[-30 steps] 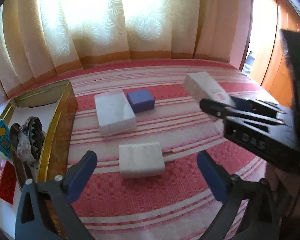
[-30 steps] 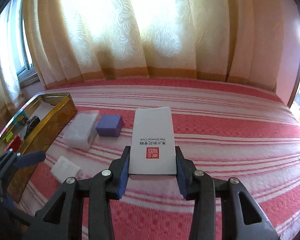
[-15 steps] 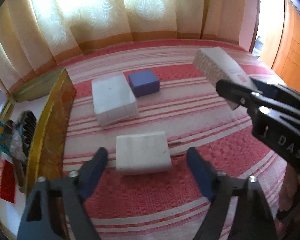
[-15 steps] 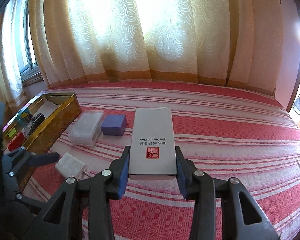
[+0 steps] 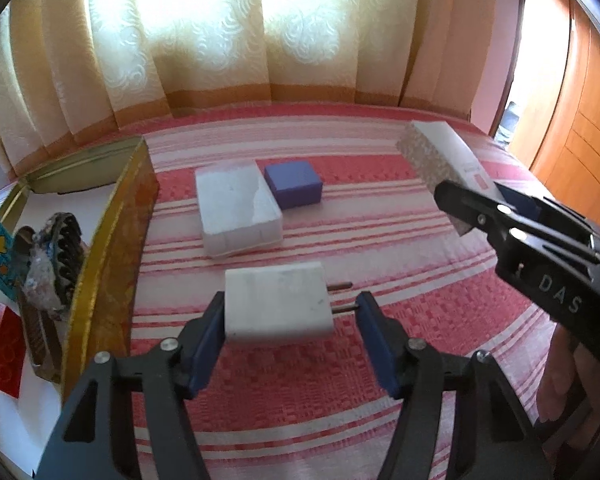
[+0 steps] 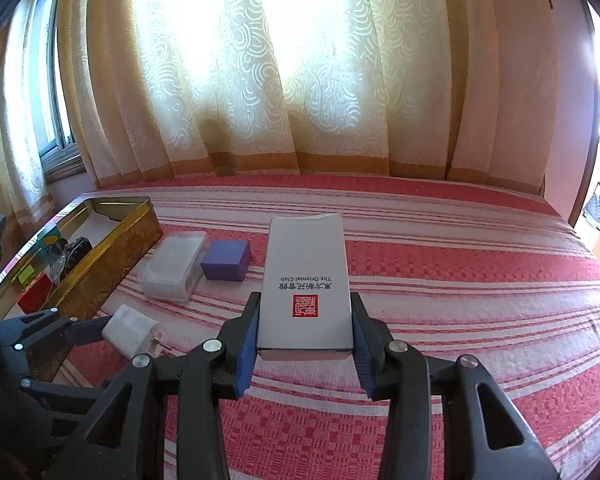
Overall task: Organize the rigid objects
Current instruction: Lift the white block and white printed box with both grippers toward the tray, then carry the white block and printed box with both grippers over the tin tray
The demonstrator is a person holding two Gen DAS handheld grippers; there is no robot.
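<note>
Charger (image 5: 278, 306) lies on the striped bedspread (image 5: 380, 248) between my left gripper (image 5: 290, 334) pads, long axis across them, prongs pointing right; jaws closing, right pad not yet touching. Right gripper (image 6: 305, 344) clamps white carton (image 6: 305, 276), farther right.

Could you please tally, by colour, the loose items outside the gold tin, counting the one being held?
White or clear: 3 – charger, plastic case, held carton
Purple: 1 – small box
Total: 4
</note>
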